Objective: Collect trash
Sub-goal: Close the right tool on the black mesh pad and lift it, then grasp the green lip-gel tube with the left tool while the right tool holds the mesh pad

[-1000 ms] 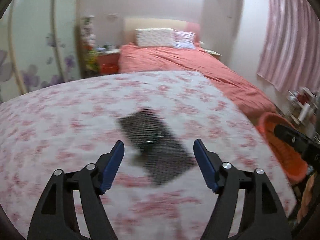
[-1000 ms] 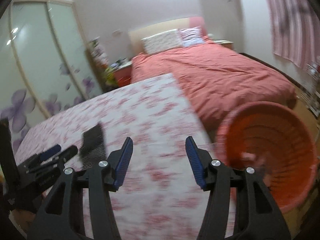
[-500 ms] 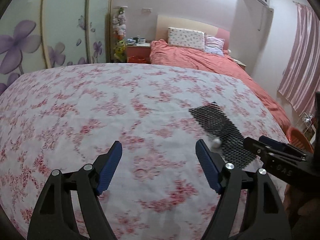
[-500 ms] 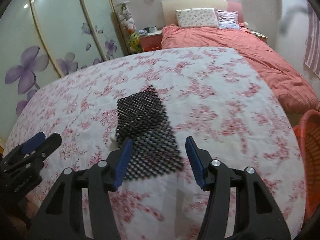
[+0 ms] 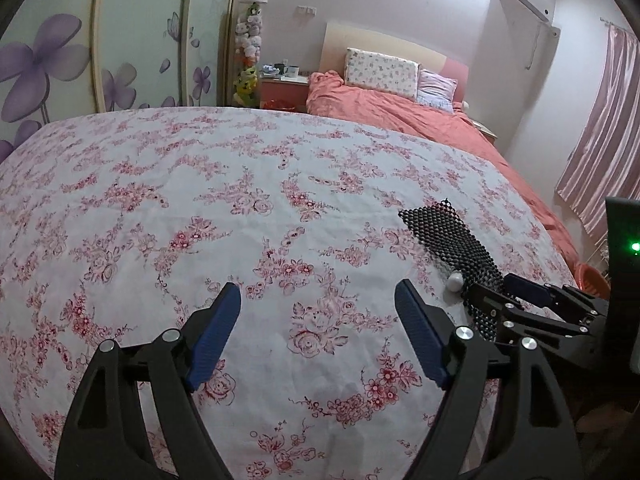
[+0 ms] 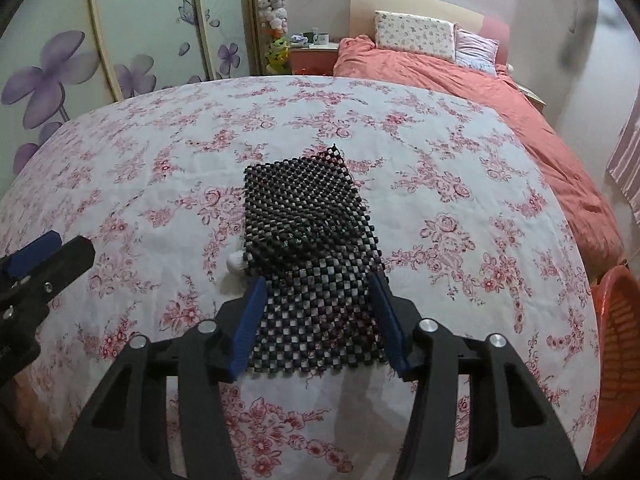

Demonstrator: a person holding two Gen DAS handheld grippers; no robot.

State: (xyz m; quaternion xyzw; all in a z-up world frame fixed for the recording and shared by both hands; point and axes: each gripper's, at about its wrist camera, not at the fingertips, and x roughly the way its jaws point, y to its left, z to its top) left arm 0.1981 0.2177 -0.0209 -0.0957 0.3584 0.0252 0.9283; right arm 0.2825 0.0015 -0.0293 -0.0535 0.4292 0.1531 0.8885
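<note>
Between my right gripper (image 6: 318,320)'s closing, not-yet-pinching jaws lies the black mesh mat (image 6: 308,240), long axis running straight ahead.

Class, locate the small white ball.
In the right wrist view, the white ball lies on the floral cloth, touching the black mesh mat at its left edge.
</note>
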